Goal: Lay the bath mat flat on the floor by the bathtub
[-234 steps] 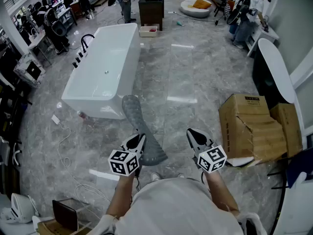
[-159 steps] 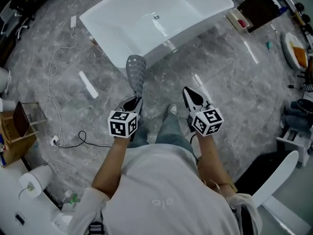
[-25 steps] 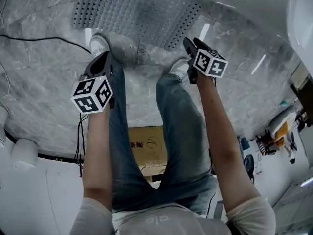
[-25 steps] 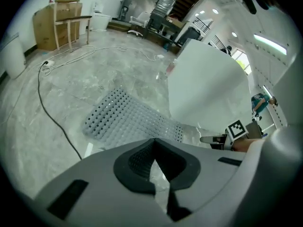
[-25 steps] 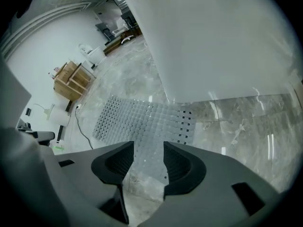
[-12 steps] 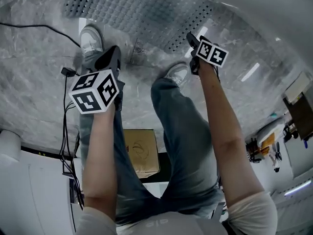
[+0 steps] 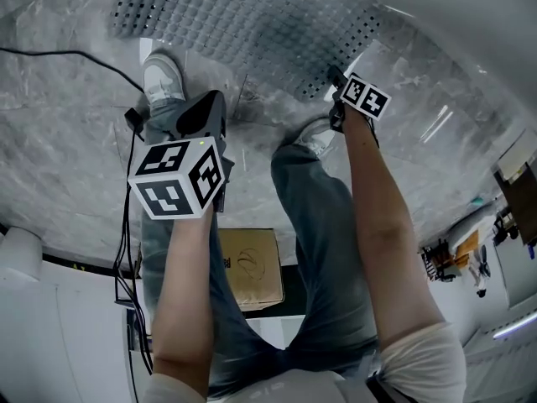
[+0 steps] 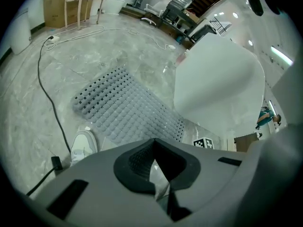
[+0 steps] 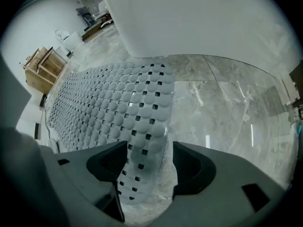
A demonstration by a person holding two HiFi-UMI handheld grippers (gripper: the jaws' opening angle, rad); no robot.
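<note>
The grey perforated bath mat (image 7: 252,23) lies spread on the marble floor beside the white bathtub (image 7: 470,7). In the right gripper view the mat (image 9: 109,108) stretches away along the tub (image 9: 189,18). My right gripper (image 9: 144,167) is open, and the mat's near corner lies loose between its jaws without either pad pressing on it. In the head view that gripper (image 7: 337,78) sits at the mat's near right corner. My left gripper (image 7: 203,112) is shut and holds nothing. It hovers short of the mat (image 8: 123,108), above the person's left shoe (image 8: 84,145).
A black cable (image 7: 75,57) runs over the floor left of the mat. The person's shoes (image 7: 164,78) (image 7: 317,137) stand at the mat's near edge. Behind the legs is a cardboard box (image 7: 247,267). The tub (image 8: 218,84) borders the mat's far side.
The right gripper's jaws have opened off the mat's corner. The left gripper has risen toward the head camera and drawn back a little from the mat.
</note>
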